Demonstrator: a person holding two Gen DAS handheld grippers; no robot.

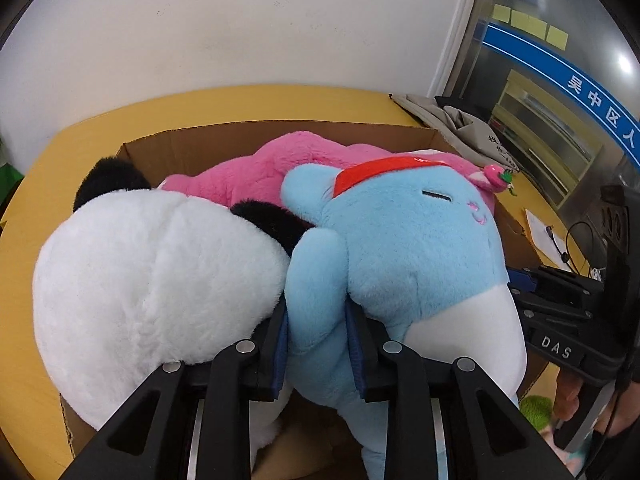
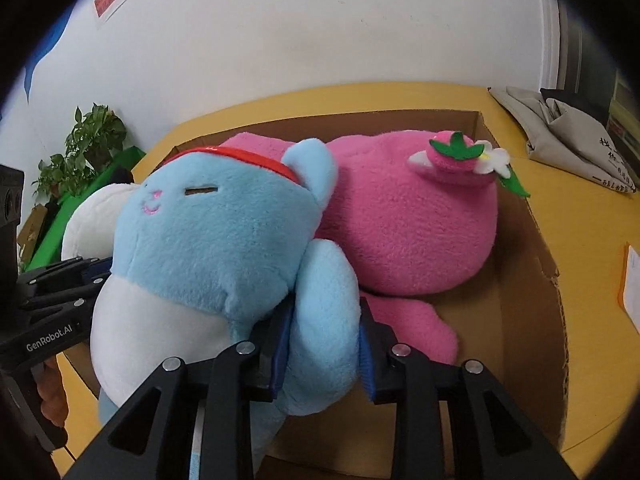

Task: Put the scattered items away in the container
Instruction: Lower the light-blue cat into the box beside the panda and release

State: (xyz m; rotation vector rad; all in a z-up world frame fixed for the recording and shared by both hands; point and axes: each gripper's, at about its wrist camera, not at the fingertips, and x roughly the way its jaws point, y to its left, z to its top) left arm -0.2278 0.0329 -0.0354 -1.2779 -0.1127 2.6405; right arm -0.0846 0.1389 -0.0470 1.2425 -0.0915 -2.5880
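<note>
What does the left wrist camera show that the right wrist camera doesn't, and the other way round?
Only the left wrist view shows the panda plush clearly, with its black ears, and yellow sticky notes on the glass. Only the right wrist view shows the potted plant and the pink plush's strawberry and flower trim. Both show the cardboard box on the yellow table, the pink plush inside, and the blue plush, with the left gripper and right gripper each shut on one of its limbs.

I'm seeing the blue plush (image 1: 404, 248) covering most of the pink plush (image 1: 256, 168) & the cardboard box (image 1: 192, 148) floor. Panda plush (image 1: 156, 280) face is turning away. Bag (image 1: 464, 124) print is blurring, can't read it.
</note>
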